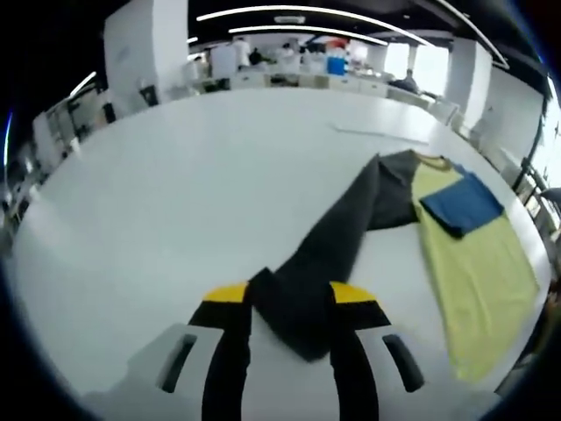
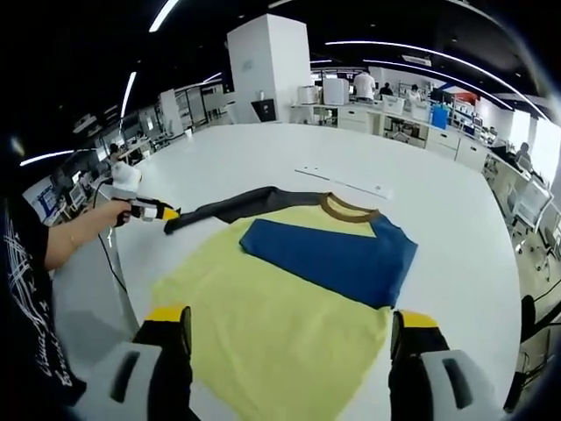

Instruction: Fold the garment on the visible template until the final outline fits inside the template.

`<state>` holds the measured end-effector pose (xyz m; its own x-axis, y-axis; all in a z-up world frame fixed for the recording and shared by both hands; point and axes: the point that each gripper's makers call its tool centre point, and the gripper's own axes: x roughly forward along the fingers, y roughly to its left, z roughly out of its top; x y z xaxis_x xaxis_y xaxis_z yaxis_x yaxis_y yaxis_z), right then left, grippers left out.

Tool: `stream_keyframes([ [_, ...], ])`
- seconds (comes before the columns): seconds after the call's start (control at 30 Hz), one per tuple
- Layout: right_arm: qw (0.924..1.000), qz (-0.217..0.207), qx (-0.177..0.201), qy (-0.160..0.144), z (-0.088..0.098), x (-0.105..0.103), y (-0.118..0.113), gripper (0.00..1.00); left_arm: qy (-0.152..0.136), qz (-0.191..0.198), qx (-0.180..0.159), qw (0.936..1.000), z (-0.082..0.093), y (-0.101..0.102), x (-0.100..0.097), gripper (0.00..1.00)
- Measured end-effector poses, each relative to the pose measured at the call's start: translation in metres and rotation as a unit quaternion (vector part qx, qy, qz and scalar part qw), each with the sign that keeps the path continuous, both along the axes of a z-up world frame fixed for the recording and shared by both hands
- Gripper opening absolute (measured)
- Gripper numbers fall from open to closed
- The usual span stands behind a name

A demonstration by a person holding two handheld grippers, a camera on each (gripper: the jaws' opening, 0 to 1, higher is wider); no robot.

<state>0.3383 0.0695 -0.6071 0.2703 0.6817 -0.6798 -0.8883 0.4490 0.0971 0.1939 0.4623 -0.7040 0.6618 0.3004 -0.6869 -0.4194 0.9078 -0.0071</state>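
Left gripper view: my left hand-held gripper point(image 1: 289, 320) is clamped on the dark sleeve point(image 1: 337, 232) of the one garment point(image 1: 478, 272), stretched out over the white surface point(image 1: 175, 202).

Right gripper view: my right hand-held gripper point(image 2: 289, 338) hangs with jaws apart over the yellow body; one blue sleeve point(image 2: 333, 254) is already folded in. I judge this dark sleeve must go across next.

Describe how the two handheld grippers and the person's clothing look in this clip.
The left gripper has black jaws with yellow bands near the tips, rising from a pale grey body with dark slots. The right gripper matches it: black jaws, yellow bands, grey slotted body. In the right gripper view a thin dark cable hangs below the left gripper, and the person wears a black short sleeve with white lettering.
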Motion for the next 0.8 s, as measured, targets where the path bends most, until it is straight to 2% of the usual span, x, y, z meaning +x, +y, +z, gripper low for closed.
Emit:
stream_keyframes([
  [0.3, 0.9999, 0.002, -0.010, 0.003, -0.004, -0.003, -0.001, 0.93, 0.011, 0.015, 0.015, 0.9997, -0.009, 0.006, -0.002, 0.23],
  [0.47, 0.9999, 0.002, -0.007, 0.007, -0.003, -0.006, 0.001, 0.93, 0.015, 0.006, 0.026, 0.9995, -0.012, 0.004, -0.001, 0.19],
  [0.57, 0.9999, 0.003, -0.006, 0.008, -0.003, -0.007, 0.002, 0.93, 0.027, -0.003, 0.030, 0.9992, -0.017, 0.002, -0.001, 0.18],
  [0.8, 0.9999, -0.003, -0.006, 0.011, -0.004, -0.007, 0.002, 0.91, 0.027, -0.001, 0.034, 0.9991, -0.015, 0.004, -0.001, 0.13],
])
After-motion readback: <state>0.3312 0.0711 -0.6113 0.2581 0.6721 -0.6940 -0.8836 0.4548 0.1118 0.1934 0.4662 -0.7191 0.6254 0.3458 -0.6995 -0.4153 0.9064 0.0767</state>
